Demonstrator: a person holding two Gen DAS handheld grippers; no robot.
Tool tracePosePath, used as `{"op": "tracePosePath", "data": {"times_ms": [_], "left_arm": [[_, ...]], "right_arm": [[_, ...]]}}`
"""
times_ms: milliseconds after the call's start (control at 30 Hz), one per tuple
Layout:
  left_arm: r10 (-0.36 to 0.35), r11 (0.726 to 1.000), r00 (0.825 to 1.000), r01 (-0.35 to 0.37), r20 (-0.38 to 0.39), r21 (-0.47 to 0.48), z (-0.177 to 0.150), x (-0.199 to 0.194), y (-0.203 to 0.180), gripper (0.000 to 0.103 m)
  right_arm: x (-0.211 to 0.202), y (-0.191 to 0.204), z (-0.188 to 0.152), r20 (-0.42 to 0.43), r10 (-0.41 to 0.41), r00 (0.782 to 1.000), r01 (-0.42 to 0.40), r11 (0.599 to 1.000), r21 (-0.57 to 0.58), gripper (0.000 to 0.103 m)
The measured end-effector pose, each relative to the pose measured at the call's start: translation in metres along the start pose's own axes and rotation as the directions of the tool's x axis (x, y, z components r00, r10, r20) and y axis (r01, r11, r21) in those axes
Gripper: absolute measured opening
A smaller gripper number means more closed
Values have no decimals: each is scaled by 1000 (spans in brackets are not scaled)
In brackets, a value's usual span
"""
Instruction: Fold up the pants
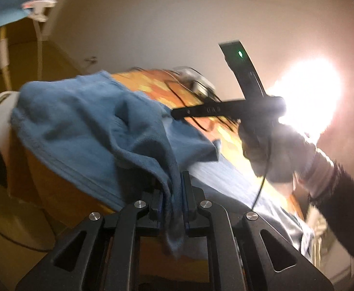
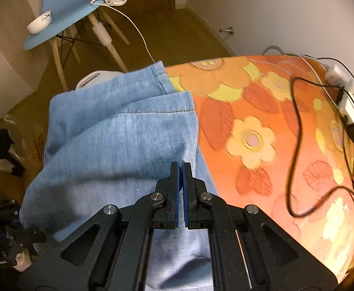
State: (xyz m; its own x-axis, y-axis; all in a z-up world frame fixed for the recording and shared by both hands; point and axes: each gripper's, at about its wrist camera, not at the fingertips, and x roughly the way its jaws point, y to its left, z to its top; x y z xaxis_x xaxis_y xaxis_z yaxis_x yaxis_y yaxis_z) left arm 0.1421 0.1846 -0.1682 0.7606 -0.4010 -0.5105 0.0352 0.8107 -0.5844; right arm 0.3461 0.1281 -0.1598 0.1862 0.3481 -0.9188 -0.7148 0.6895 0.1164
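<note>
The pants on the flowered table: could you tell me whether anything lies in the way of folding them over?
Nothing visible lies on the pants. The black cables lie apart, on the flowered table towards its far-right edge.

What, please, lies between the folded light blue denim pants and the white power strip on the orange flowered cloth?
In the right wrist view, only bare orange flowered cloth and a looping black cable separate the pants from the power strip.
</note>
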Motion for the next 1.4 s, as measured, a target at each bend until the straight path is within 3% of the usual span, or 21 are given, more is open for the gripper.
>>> {"op": "tracePosePath", "data": {"times_ms": [67,233,367,500,567,633,700,800,933,1000,1033,1133,1233,1400], "left_arm": [[-29,999,999,30,-42,25,-6,6,-15,9],[-44,999,997,43,-65,-22,-8,-3,-4,37],[-14,990,999,9,-32,-138,10,-12,22,38],[12,982,1000,-10,6,-186,27,-27,41,38],[31,984,999,-28,14,-177,33,-35,44,38],[47,986,999,-44,15,-163,35,-46,49,38],[73,984,996,-65,41,-167,38,-57,53,38],[115,972,992,-100,60,-211,47,-65,69,38],[100,962,995,-101,-15,-256,65,-35,83,38],[79,956,995,-92,-58,-279,65,-17,86,38],[70,953,995,-89,-78,-290,65,-10,86,38],[50,953,991,-86,-127,-290,63,8,83,38],[51,962,987,-89,-151,-258,59,20,72,38],[121,976,982,-144,-145,-162,48,29,51,35]], "right_arm": [[-9,-7,-12,-16,-6,1000,6,1000,0,3],[-15,-17,-43,-72,-45,996,43,999,-32,3],[-14,-15,-49,-84,-23,996,19,998,-55,3],[-20,-18,-48,-86,64,994,-69,996,-58,5],[-25,-20,-49,-80,107,991,-111,993,-44,18],[-29,-29,-46,-51,139,989,-139,990,-10,61],[-29,-40,-41,-13,149,989,-149,988,51,67],[-12,-56,-27,3,131,991,-130,978,161,67],[10,-64,-13,2,132,991,-127,954,271,62],[15,-57,-9,2,97,995,-94,962,255,52],[17,-54,-6,-2,98,995,-95,966,242,37],[16,-46,-4,7,82,997,-82,975,206,13],[7,-43,-6,30,74,997,-79,981,179,7],[-9,-40,-12,47,54,997,-59,990,131,5]]}}
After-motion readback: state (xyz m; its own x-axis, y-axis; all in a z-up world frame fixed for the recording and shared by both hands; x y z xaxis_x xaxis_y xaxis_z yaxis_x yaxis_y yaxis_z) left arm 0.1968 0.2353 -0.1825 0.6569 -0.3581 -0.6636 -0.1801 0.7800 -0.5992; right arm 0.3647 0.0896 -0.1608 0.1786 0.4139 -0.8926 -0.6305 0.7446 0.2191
